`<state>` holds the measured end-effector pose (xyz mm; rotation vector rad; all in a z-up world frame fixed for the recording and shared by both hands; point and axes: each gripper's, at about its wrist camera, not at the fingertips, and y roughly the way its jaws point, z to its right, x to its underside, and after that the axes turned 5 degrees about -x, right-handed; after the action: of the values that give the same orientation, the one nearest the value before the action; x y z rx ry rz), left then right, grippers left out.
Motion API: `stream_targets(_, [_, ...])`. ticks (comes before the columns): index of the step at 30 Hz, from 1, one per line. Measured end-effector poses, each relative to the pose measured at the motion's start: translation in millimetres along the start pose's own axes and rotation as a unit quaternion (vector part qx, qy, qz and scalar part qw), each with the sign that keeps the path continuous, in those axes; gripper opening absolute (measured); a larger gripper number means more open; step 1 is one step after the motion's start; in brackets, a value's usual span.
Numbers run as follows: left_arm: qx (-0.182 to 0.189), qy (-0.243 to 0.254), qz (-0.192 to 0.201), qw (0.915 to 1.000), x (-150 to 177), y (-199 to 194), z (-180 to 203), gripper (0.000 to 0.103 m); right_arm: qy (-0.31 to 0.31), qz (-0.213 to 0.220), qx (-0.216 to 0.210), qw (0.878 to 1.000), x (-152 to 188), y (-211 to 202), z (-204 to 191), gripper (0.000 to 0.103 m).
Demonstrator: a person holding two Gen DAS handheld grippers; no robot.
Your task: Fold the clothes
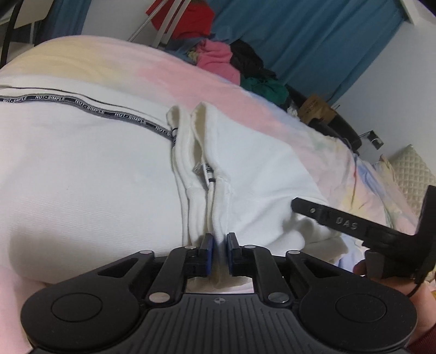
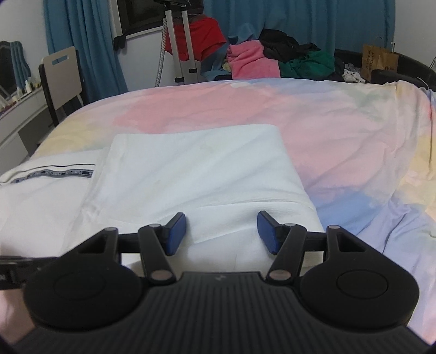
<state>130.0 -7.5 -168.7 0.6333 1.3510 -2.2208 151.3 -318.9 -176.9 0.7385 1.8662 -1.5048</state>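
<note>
The left gripper [image 1: 220, 245] pinches a ribbed hem of the white cotton garment [image 1: 95, 190] near the pastel bedsheet's [image 2: 340, 130] near edge. The right gripper [image 2: 222, 231] hangs half-open over the fabric, holding nothing.

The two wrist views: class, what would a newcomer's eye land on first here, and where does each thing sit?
First, the white garment spread over the pastel bedsheet, its lettered trim running across the left. Next, the left tongs, low in the left wrist view, pinched shut on the garment's ribbed edge, while the right tongs stand open over the folded part. Behind, a pile of clothes lies before blue curtains.
</note>
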Motion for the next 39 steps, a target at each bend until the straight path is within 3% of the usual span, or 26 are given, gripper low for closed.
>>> stream_targets(2, [0.003, 0.000, 0.005, 1.0000, 0.7, -1.0, -0.4, 0.015, -0.005, 0.001, 0.004, 1.000, 0.9, 0.2, -3.9, 0.061])
stream_targets(5, [0.012, -0.004, 0.009, 0.9999, 1.2, -6.7, 1.1, 0.028, -0.012, 0.000, 0.009, 1.000, 1.7, -1.6, -5.9, 0.061])
stream_targets(9, [0.018, -0.020, 0.027, 0.9993, 1.7, -27.2, -0.1, 0.062, -0.012, 0.000, 0.010, 1.000, 3.2, -4.2, -6.6, 0.061])
stream_targets(11, [0.012, -0.028, 0.040, 0.9987, 0.9, -40.6, -4.0, 0.067, -0.012, 0.000, 0.010, 1.000, 3.8, -5.5, -7.6, 0.061])
stream_targets(14, [-0.004, -0.063, 0.048, 0.9968, -5.2, -59.2, -19.5, 0.080, -0.010, -0.001, 0.009, 1.000, 3.7, -7.6, -6.7, 0.061])
stream_targets(17, [-0.033, -0.131, 0.049, 0.9896, -9.0, -74.9, -46.1, 0.084, -0.003, 0.000, 0.005, 1.000, 3.0, -9.4, -5.4, 0.061])
stream_targets(20, [-0.078, -0.212, 0.037, 0.9735, -12.3, -89.1, -77.6, 0.086, 0.007, 0.002, 0.001, 1.000, 2.5, -9.2, -4.5, 0.061])
stream_targets(22, [-0.088, -0.272, 0.034, 0.9578, -11.4, -100.6, -102.4, 0.087, 0.012, 0.003, -0.002, 1.000, 2.2, -9.7, -3.9, 0.061])
stream_targets(24, [-0.086, -0.328, 0.037, 0.9399, -9.6, -110.9, -127.0, 0.088, 0.017, 0.004, -0.005, 1.000, 1.7, -10.7, -3.5, 0.061])
stream_targets(27, [-0.086, -0.410, 0.046, 0.9067, -7.1, -121.7, -162.2, 0.088, 0.021, 0.008, -0.011, 1.000, 0.6, -13.3, -4.5, 0.061])
stream_targets(31, [-0.095, -0.474, 0.062, 0.8730, -10.2, -116.5, -205.0, 0.086, 0.017, 0.016, -0.017, 1.000, -1.5, -17.7, -7.9, 0.061])
stream_targets(34, [-0.099, -0.489, 0.085, 0.8622, -19.0, -108.1, -225.8, 0.081, 0.010, 0.016, -0.016, 1.000, -0.8, -17.0, -11.3, 0.061])
stream_targets(38, [-0.108, -0.483, 0.132, 0.8588, -35.8, -108.3, -241.2, 0.074, 0.007, 0.018, -0.020, 1.000, 0.5, -15.6, -12.6, 0.061])
stream_targets(39, [-0.104, -0.483, 0.142, 0.8577, -37.4, -109.1, -242.8, 0.068, 0.007, 0.022, -0.024, 0.999, 0.7, -16.8, -13.1, 0.061])
